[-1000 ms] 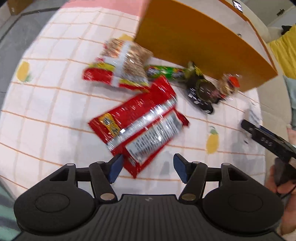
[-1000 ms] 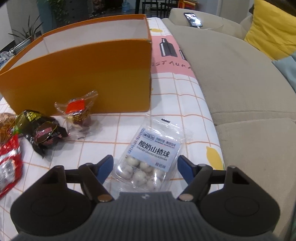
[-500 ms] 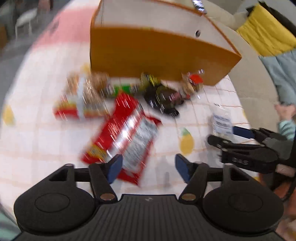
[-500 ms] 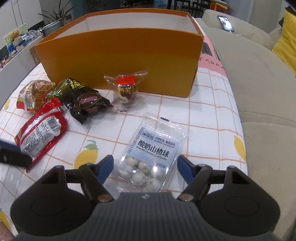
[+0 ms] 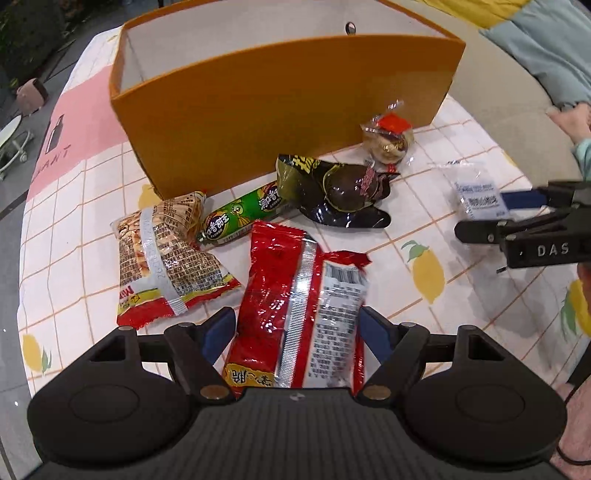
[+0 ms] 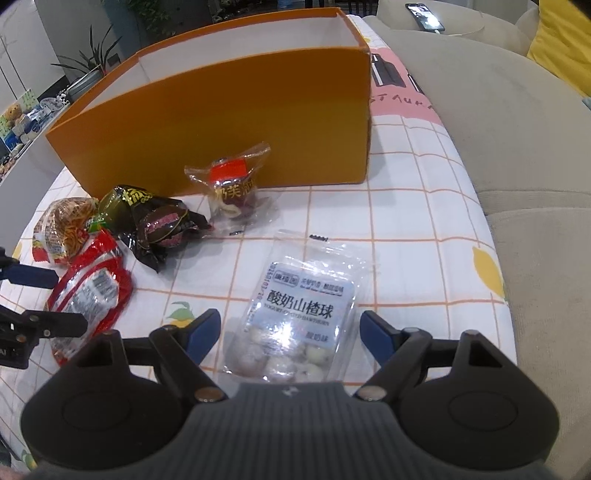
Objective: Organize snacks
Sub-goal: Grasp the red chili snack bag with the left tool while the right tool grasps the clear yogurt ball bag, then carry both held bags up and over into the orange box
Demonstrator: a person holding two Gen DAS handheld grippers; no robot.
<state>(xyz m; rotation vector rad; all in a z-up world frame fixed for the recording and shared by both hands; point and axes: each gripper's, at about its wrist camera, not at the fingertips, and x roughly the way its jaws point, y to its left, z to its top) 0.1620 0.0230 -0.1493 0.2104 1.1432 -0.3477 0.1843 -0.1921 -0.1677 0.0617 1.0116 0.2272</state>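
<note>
An orange open box (image 5: 277, 110) stands on the lemon-print tablecloth (image 5: 74, 221). In front of it lie a noodle snack pack (image 5: 166, 258), a green sausage (image 5: 240, 218), a dark pack (image 5: 340, 188) and a small red-labelled wrapped snack (image 5: 388, 140). My left gripper (image 5: 295, 328) is open and straddles a red packet (image 5: 295, 288) that lies flat. My right gripper (image 6: 290, 332) has its jaws opening around a clear bag of white balls (image 6: 295, 306), and the pads do not press on it. The right gripper (image 5: 487, 216) also shows in the left wrist view, over that bag (image 5: 476, 195).
A beige sofa (image 6: 498, 129) runs along the table's right edge, with a phone (image 6: 424, 14) and a yellow cushion (image 6: 565, 37) on it. The box (image 6: 221, 122) blocks the far side. My left gripper (image 6: 62, 301) shows at the left edge over the red packet (image 6: 92, 291).
The left view rolled and the left gripper opened wider and came over the red packet, which now lies between its fingers. The right gripper's jaws spread a little; the clear bag stayed put.
</note>
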